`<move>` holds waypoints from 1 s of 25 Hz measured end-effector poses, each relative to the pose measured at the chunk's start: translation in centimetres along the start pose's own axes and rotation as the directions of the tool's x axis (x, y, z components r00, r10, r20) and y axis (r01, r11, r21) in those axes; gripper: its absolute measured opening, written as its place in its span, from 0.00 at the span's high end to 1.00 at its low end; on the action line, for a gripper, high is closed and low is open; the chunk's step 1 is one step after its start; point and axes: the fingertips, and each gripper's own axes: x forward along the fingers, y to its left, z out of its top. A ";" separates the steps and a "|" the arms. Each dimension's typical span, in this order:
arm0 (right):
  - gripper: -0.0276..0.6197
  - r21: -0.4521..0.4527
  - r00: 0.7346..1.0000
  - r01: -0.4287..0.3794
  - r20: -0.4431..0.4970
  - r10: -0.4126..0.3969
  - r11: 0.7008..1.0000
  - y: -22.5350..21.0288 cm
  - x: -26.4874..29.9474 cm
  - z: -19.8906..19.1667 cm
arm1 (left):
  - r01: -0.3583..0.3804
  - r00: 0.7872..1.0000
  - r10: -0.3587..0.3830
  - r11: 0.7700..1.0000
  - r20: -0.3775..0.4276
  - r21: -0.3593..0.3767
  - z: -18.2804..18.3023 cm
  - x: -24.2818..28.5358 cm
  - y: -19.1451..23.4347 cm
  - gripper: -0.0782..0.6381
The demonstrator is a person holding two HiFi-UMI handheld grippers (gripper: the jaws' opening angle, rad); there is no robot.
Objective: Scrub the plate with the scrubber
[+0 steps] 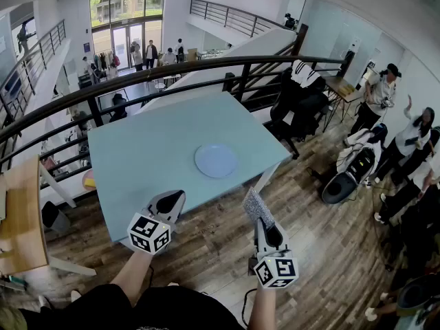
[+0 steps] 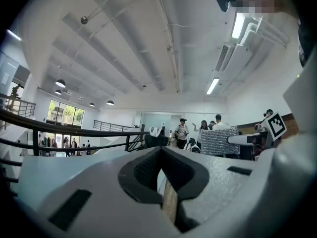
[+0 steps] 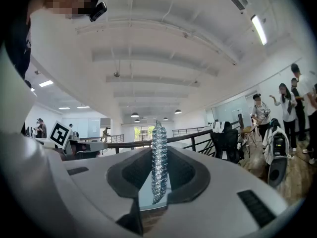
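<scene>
A round pale blue plate (image 1: 216, 160) lies flat on the light blue table (image 1: 151, 150), right of its middle. Both grippers hover at the table's near edge, well short of the plate. My right gripper (image 1: 260, 220) is shut on a silvery mesh scrubber (image 1: 256, 207), which stands upright between the jaws in the right gripper view (image 3: 159, 162). My left gripper (image 1: 172, 199) is shut with nothing in it, its pads meeting at the tips (image 2: 161, 155). The left gripper view also catches the scrubber (image 2: 219, 141) off to the right.
A dark curved railing (image 1: 172, 71) runs behind the table. A black office chair (image 1: 299, 102) stands at the back right, and several people (image 1: 412, 143) stand further right. A wooden table (image 1: 24, 215) is at the left. Wood floor (image 1: 330, 246) lies under the grippers.
</scene>
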 end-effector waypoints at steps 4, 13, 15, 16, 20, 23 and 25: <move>0.83 0.004 1.000 0.005 -0.002 -0.005 1.000 0.4 0.4 0.3 | 0.011 1.000 -0.011 1.000 -0.004 0.008 0.5 0.0 0.3 0.88; 0.82 0.029 1.000 0.007 -0.004 -0.007 1.000 1.7 0.6 0.5 | 0.020 1.000 -0.020 0.999 0.006 0.034 1.4 -1.3 1.1 0.88; 0.82 0.043 1.000 -0.001 -0.002 0.001 0.999 2.2 0.8 0.5 | 0.025 1.000 -0.025 0.999 0.002 0.031 1.2 -1.5 1.4 0.88; 0.82 0.044 1.000 -0.002 -0.003 0.002 0.999 2.5 0.9 0.4 | 0.027 1.000 -0.027 0.999 0.000 0.028 1.1 -1.7 1.6 0.88; 0.82 0.045 1.000 -0.001 -0.006 0.002 0.999 3.6 1.4 0.2 | 0.037 0.999 -0.037 0.999 -0.006 0.022 0.8 -2.2 2.4 0.88; 0.82 0.049 1.000 0.007 -0.004 -0.007 0.999 4.5 1.6 0.0 | 0.046 0.999 -0.046 0.999 -0.002 0.020 0.7 -2.9 3.0 0.88; 0.82 0.053 1.000 0.016 -0.001 -0.016 0.998 5.2 1.7 -0.1 | 0.052 0.999 -0.052 0.999 0.006 0.013 0.8 -3.5 3.6 0.88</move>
